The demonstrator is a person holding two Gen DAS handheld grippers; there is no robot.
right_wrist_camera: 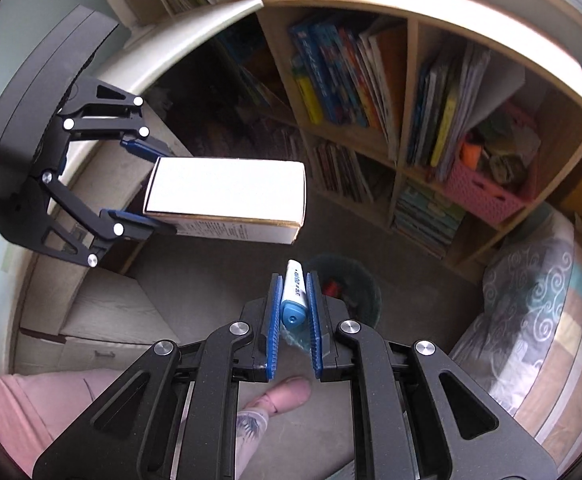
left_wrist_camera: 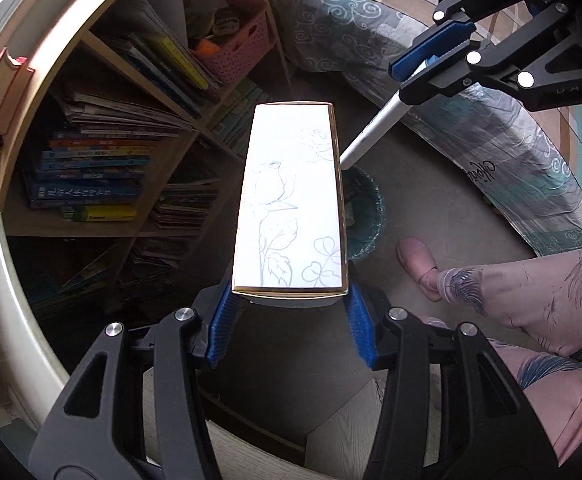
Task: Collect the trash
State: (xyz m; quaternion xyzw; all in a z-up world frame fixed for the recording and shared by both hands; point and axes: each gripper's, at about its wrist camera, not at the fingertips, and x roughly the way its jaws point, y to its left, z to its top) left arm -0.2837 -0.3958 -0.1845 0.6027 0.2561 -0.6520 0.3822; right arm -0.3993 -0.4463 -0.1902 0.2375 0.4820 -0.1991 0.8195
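My left gripper (left_wrist_camera: 289, 298) is shut on a long white cardboard box (left_wrist_camera: 291, 196) with blue flower sketches on top, held level in the air. The box also shows in the right wrist view (right_wrist_camera: 227, 196), with the left gripper (right_wrist_camera: 139, 184) at its end. My right gripper (right_wrist_camera: 294, 280) is shut on a white marker with a blue cap (right_wrist_camera: 294, 300). In the left wrist view the right gripper (left_wrist_camera: 419, 60) holds the marker (left_wrist_camera: 375, 128) pointing down toward a small dark teal trash bin (left_wrist_camera: 365, 216) on the floor. The bin (right_wrist_camera: 351, 288) sits just beyond the marker, with something red inside.
A wooden bookshelf (right_wrist_camera: 403, 160) full of books holds a pink basket (right_wrist_camera: 483, 192). A bed with a patterned quilt (left_wrist_camera: 491, 128) lies to the right. The person's leg and slipper (left_wrist_camera: 419, 268) stand near the bin. A light wooden cabinet (right_wrist_camera: 103, 320) is on the left.
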